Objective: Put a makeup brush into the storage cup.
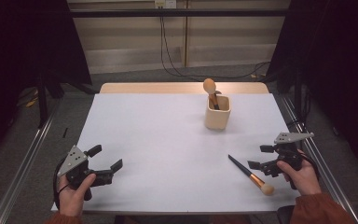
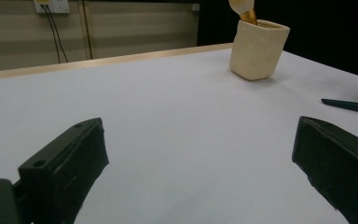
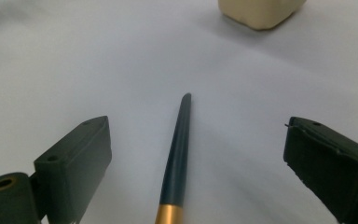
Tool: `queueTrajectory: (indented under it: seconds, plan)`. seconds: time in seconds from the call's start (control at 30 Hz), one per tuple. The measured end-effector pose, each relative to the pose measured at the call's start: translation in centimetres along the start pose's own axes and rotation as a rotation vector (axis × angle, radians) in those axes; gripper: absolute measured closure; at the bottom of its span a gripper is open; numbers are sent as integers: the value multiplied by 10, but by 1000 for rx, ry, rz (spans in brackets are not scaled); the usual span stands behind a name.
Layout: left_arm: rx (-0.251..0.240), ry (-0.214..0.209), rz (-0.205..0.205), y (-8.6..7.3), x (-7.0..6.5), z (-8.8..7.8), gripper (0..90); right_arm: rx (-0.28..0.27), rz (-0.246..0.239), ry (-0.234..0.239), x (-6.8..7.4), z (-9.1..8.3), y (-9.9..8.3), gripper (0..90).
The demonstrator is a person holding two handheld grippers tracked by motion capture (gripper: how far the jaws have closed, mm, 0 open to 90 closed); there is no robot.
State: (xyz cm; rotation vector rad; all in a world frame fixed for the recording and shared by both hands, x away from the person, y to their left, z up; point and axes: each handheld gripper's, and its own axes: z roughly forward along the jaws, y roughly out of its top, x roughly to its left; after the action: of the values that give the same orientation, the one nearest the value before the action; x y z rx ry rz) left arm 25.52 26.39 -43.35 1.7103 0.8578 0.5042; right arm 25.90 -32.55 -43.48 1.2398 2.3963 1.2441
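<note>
Gold-banded brush (image 3: 177,154) | bristles cut off | right gripper (image 3: 196,158) jaws apart

Table (image 1: 168,140) topped with a pale white sheet, a strip of light wood showing along its far edge; grey carpeted floor (image 1: 135,74) around it. Back wall (image 1: 130,32) in beige panels, a white socket plate (image 1: 165,3) high up, black cables (image 1: 168,60) hanging from it and trailing across the floor to the right. Black curtains (image 1: 23,42) close in both sides, metal rails (image 1: 23,163) run along the floor on either flank of the table; lighting dim and even.
</note>
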Motion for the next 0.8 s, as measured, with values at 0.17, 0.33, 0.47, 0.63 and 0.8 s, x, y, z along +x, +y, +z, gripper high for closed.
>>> queueTrajectory:
  seconds: [0.17, 0.33, 0.47, 0.63, 0.8]
  plan:
    - [1, -2, -4, 0, -1, 0, 30, 111, -13, 19, 0, -2, 3, 78]
    - [1, -3, -4, 0, -1, 0, 30, 226, -25, 17, 0, 2, 6, 103]
    - [0, -3, -7, 0, -1, 0, 30, 306, -55, 15, 3, 4, 8, 85]
    - [1, -3, -7, 0, -1, 0, 30, 386, -62, 17, 5, 6, 12, 67]
    - [0, -5, -8, 0, -1, 1, 30, 454, -72, 26, 8, 10, 13, 81]
